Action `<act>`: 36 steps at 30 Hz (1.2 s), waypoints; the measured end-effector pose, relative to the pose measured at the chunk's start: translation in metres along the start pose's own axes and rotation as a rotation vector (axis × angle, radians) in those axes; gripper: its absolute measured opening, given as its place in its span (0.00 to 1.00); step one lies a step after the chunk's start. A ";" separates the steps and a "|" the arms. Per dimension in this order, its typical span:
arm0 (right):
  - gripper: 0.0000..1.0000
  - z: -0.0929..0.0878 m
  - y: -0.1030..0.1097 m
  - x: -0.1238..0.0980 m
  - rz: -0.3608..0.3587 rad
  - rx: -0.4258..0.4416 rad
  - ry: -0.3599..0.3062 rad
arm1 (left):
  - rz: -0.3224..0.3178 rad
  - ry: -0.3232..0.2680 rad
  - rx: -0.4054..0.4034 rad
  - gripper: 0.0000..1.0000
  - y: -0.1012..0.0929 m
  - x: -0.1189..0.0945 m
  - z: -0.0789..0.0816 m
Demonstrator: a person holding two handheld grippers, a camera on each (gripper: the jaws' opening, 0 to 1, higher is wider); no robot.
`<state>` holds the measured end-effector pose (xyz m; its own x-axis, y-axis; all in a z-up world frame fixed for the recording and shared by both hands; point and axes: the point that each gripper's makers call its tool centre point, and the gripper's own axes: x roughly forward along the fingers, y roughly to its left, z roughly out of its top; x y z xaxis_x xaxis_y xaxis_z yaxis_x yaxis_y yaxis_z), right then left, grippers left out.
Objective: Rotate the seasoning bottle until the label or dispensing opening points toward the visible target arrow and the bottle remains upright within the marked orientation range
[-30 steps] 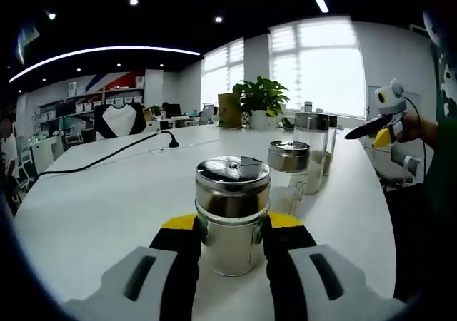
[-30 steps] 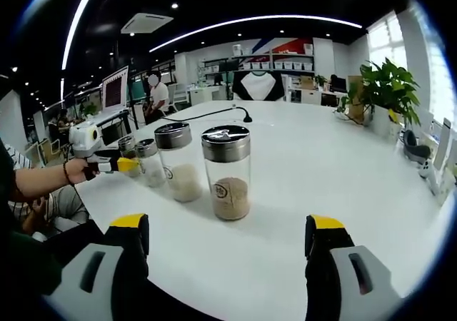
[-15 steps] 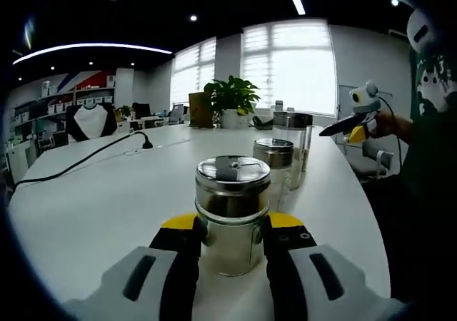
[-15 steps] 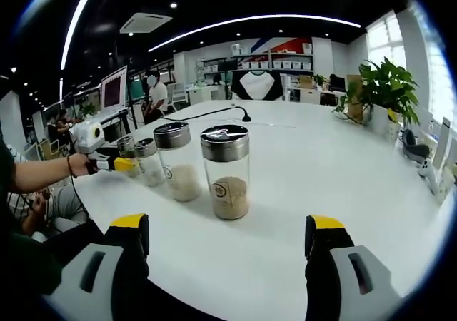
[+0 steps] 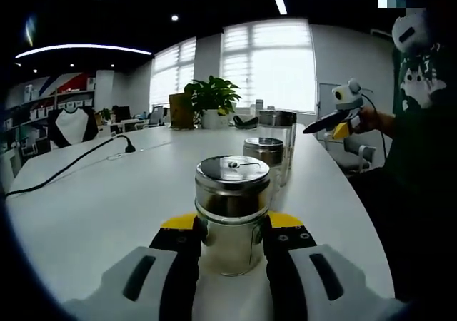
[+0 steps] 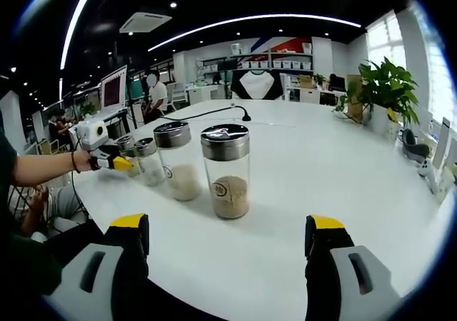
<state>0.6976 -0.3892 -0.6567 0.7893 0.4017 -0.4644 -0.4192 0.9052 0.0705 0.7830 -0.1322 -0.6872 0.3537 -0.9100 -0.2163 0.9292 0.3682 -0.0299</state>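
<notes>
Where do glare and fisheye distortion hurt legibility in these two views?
Left gripper view: the window is blown out white, and the steel lid of the clamped seasoning bottle carries bright reflections. Right gripper view: the ceiling light strip bows into an arc, the table edge curves, yet the nearest jar's label stays sharp.

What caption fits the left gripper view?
Left gripper clamps a steel-lidded bottle upright on a white table.
</notes>
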 end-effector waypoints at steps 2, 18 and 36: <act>0.92 0.000 0.000 0.000 0.000 0.000 -0.002 | -0.012 0.003 0.003 0.36 0.000 0.000 0.000; 0.93 0.001 -0.001 -0.001 0.001 0.002 -0.018 | -0.048 0.017 -0.003 0.36 -0.001 0.001 0.000; 0.94 0.006 0.001 0.002 0.005 -0.003 -0.025 | 0.129 -0.039 -0.044 0.62 0.009 -0.024 0.016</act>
<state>0.7019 -0.3868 -0.6526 0.7983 0.4097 -0.4415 -0.4246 0.9027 0.0698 0.7842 -0.1104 -0.6669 0.4750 -0.8608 -0.1826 0.8704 0.4902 -0.0467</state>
